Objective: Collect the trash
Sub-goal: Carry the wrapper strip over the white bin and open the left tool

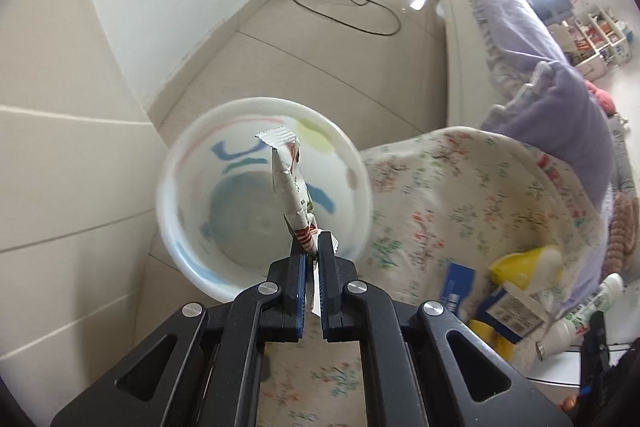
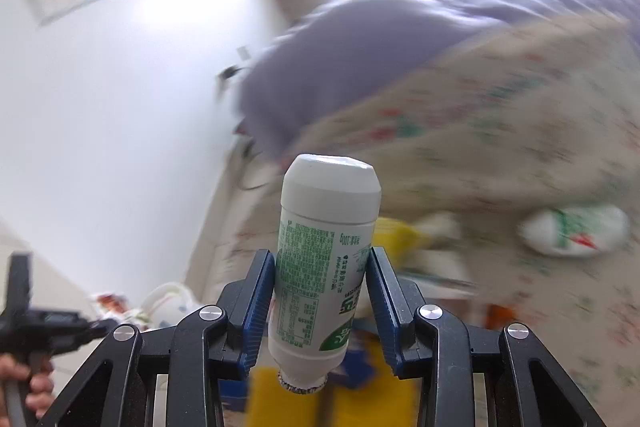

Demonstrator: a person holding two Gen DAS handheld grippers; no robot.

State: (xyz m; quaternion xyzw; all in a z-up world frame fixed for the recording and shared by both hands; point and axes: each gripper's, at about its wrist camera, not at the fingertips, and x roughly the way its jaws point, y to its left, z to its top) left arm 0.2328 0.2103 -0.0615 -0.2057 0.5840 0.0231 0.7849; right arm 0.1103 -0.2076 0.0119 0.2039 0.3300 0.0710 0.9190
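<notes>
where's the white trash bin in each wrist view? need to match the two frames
Left wrist: white trash bin fills centre-left, seen from above, open mouth beneath the wrapper pinched in the left gripper.
Right wrist: only a blurred white piece at lower left, beside the left gripper; probably the bin.
Shared landmark: the floral bedsheet, next to the bin.

White bottle (image 2: 326,259) held inverted between the jaws of the right gripper (image 2: 321,269): label printed in green, only "100g" legible (upside down), remaining small print and nutrition table unreadable; print on blue carton (image 1: 456,285) too blurred to read.
</notes>
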